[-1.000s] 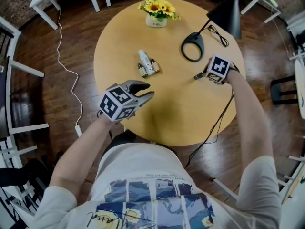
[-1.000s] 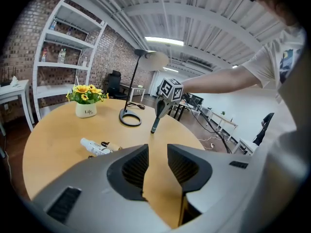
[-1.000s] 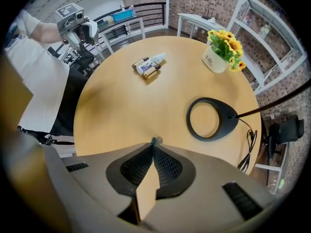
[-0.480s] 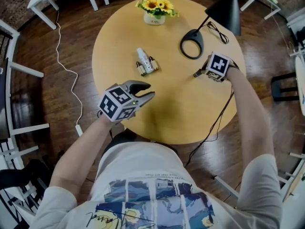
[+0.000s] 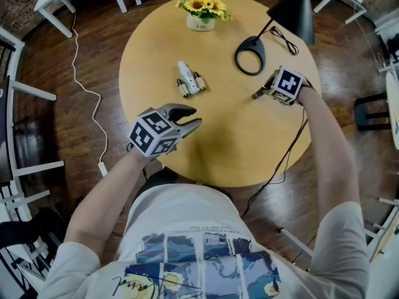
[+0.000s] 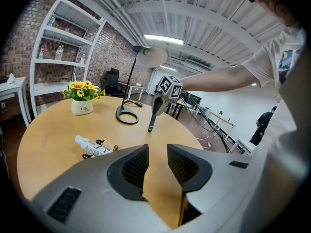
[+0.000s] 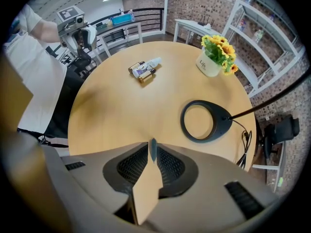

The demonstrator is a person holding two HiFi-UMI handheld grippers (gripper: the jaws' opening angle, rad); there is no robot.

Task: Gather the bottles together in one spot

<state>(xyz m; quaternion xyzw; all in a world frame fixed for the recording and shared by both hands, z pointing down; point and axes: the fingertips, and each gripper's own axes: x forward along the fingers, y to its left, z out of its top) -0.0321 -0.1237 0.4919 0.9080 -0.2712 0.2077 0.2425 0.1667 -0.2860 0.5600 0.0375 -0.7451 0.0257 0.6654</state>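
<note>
Round wooden worktop point(image 5: 218, 148): only one real change. The left gripper point(image 5: 192, 118) sits where it was a second ago, over the near-left part of the worktop. Its fingers are a narrow gap apart with only bare wood showing between them, so it's empty. The right gripper point(image 7: 151, 149) points straight down on the right side, just beside the lamp's ring base point(image 5: 250, 56). Its fingers have just been opening from fully closed and now stand a crack apart. A slim dark bottle point(image 6: 151, 120) is upright between the tips, with its lower end at or on the wood. I read that as let go rather than clamped, but the pads are so close I wouldn't swear to it. The bottle pile point(image 5: 190, 83) hasn't moved. It's a white bottle point(image 5: 184, 73) lying with two small amber ones touching it, left of centre and well apart from the right gripper. For the task, that means the slim bottle is being released by the lamp, not at the pile, so the gathering isn't done. My guess is a set-down or a re-grip. Either way it still has to cross to the other three, and left standing unsupported it could tip or roll.
</note>
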